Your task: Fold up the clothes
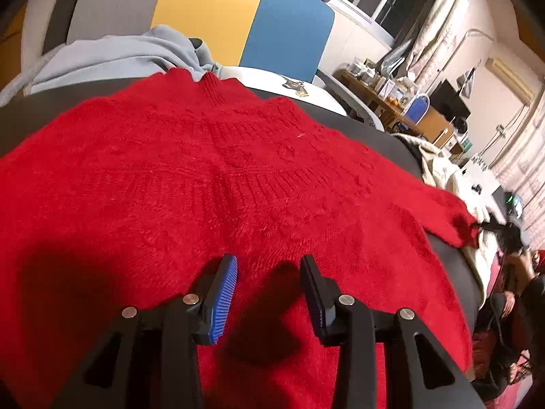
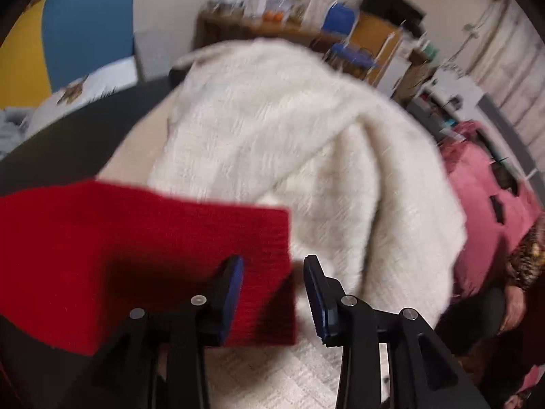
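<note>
A red knitted sweater [image 1: 211, 177] lies spread flat on a dark surface [image 1: 37, 116], its collar at the far side. My left gripper [image 1: 269, 266] is open just above the sweater's near part, holding nothing. In the right wrist view a red ribbed cuff of the sweater [image 2: 153, 238] lies on the dark surface and partly over a cream knit garment [image 2: 272, 129]. My right gripper [image 2: 274, 266] is open over the cuff's right edge, its left finger above the cuff, holding nothing.
A light grey garment [image 1: 112, 58] lies beyond the sweater's collar. The cream garment [image 1: 442, 170] is heaped at the surface's right side. A yellow and blue panel [image 1: 245, 17] stands behind. A cluttered wooden desk [image 1: 402, 105] and pink fabric [image 2: 483, 204] are on the right.
</note>
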`<state>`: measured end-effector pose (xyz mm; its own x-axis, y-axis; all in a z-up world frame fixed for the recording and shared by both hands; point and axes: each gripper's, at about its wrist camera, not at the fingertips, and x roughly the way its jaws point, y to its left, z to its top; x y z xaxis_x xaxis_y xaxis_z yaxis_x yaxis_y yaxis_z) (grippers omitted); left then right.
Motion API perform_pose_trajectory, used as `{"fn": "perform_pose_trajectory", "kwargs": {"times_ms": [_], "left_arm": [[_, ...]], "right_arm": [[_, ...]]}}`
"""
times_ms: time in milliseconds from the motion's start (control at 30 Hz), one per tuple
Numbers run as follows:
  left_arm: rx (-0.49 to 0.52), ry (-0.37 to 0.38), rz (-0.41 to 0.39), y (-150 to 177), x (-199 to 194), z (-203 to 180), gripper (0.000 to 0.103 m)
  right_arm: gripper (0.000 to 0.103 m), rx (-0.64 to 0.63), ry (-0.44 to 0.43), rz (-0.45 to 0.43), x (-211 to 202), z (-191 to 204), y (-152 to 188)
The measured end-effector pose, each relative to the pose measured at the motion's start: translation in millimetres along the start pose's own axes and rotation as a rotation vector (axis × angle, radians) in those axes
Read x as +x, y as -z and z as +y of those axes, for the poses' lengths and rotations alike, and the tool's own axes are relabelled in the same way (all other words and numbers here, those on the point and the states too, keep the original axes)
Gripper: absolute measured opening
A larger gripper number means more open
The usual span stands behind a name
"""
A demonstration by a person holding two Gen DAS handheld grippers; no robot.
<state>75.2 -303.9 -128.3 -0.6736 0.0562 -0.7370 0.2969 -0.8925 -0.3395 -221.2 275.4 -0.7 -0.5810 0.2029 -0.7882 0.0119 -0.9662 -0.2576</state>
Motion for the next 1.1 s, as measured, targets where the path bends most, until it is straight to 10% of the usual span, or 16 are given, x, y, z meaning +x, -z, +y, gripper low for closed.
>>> {"fn": "perform_pose_trajectory", "kwargs": {"times_ms": [100, 167, 367, 533, 767, 1100], "left_arm": [[0.024, -0.043, -0.019, 9.3, -15.6, 0.4, 0.039], [0.003, -0.063, -0.041, 17.0, -27.6, 6.6, 0.039], [-0.064, -0.151, -0.111, 23.2, -62.5, 38.6, 0.039], [-0.083, -0.259, -0.17, 0.0, -70.4, 79.7, 0.039], [-0.082, -0.28, -0.129, -54.4, -21.5, 124.1, 0.039], [-0.06, -0.262, -0.102, -111.2, 32.2, 163.3, 0.039]], "right_arm": [[0.067, -0.031, -0.003, -0.159, -44.7, 14.3, -8.7], [0.081, -0.073, -0.164, -0.233, -68.7, 48.9, -14.7], [0.081, -0.27, -0.61, -0.216, -71.2, 214.9, -18.5], [0.081, -0.488, -0.813, -0.177, -105.9, 361.3, 10.2], [0.081, -0.656, -0.81, -0.187, -124.9, 494.9, 18.4], [0.097, -0.486, -0.711, -0.15, -51.6, 519.1, -23.1]]}}
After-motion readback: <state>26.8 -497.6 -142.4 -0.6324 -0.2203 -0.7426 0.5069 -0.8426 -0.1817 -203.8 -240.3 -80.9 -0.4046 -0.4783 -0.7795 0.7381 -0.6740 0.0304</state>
